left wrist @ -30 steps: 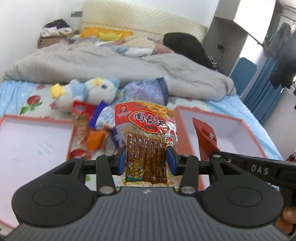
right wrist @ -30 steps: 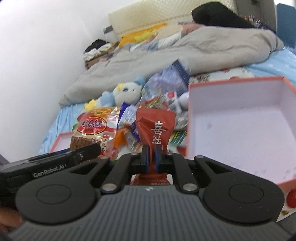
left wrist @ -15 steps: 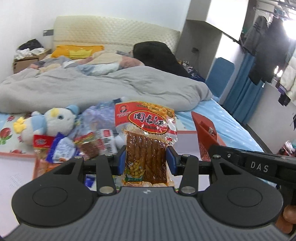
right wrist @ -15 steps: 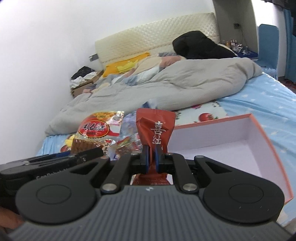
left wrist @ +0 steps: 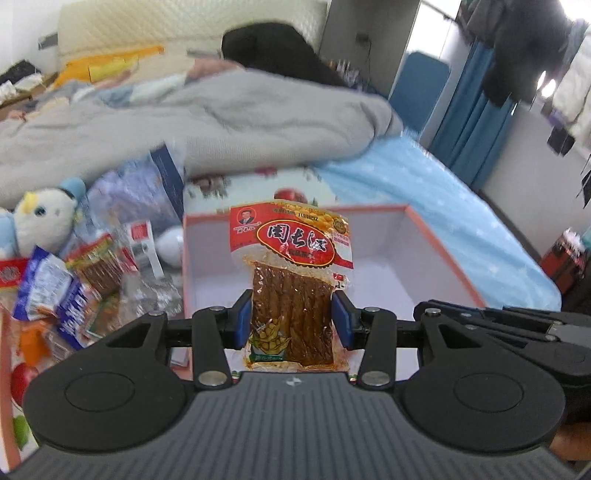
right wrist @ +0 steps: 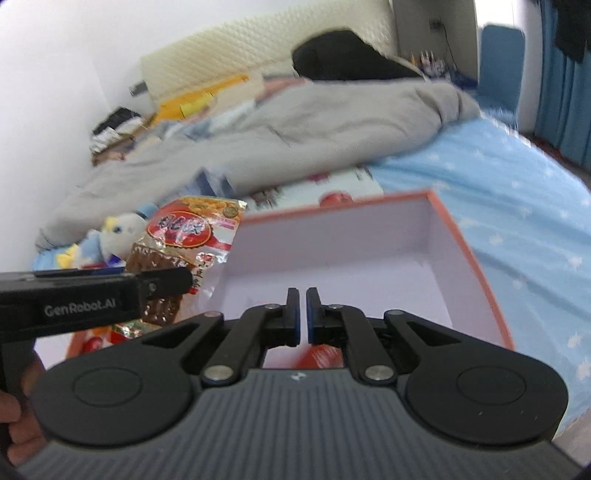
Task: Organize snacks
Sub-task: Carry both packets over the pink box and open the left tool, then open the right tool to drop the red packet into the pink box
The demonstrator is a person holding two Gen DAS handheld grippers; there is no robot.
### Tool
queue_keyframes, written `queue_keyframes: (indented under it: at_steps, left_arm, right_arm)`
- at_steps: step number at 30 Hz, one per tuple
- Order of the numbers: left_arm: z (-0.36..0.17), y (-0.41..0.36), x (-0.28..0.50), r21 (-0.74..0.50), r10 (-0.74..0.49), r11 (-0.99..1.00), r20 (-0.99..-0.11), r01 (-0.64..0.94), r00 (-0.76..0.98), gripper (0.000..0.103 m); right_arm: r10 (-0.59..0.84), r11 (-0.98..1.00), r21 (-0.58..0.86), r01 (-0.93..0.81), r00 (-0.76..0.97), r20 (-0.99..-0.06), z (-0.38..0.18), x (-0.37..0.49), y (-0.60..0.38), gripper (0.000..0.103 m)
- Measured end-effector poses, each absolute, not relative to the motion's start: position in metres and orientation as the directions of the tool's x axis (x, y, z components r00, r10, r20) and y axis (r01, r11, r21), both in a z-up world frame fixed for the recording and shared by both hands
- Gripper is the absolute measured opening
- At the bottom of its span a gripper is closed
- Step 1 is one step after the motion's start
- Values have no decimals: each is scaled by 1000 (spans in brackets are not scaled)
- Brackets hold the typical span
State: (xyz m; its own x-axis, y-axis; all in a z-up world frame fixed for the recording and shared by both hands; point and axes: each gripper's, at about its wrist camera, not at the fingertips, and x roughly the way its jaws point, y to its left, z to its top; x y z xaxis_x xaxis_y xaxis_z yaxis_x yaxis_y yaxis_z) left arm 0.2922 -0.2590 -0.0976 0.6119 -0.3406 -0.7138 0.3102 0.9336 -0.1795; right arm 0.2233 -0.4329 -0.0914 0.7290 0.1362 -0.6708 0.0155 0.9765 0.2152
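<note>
left gripper (left wrist: 291,325): clamped on the snack packet (left wrist: 291,280), long axis upright, over the box's near left part | right gripper (right wrist: 301,317): jaws together, nothing visibly between them, red pouch (right wrist: 319,356) just beneath | box (right wrist: 469,258): open, directly ahead of both.

A bed (left wrist: 424,184) with grey duvet (left wrist: 207,122), cream headboard (left wrist: 184,26), white walls, blue curtains (left wrist: 469,140).

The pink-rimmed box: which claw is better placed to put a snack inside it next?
Left, probably. The left claw grips the brown snack packet in front of the box; the right claw is shut with nothing in it.
</note>
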Motion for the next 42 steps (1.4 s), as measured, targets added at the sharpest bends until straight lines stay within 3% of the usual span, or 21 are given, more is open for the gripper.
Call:
queue_keyframes:
  at_steps: [9,14,18,37,42]
  left_arm:
    - [-136,-275,310,-148,-308,936,-782,319,542,52]
    - [-139,-272,308,-114,-281,941,-789,318,547,68]
    - [-128,-265,301,-115,-294,937,-773,331,563,68]
    - [-40,-203,236,-128,-315,944,-625,304,714,68]
    - [-32,-182,222,-138,-301,952,-605,275,737,76]
  right_arm:
    - [148,969,241,47,671,-727,-127,218,-445,7]
    - [150,964,258,64,668,-729,-135,217,-449,7]
    - [155,959,273,71,677,-719,-133,215,-447,7]
    - [216,948,315,-47,820,-529,-50,175,-408,8]
    - [221,948,310,-66,839,-497,-42,164,-398,9]
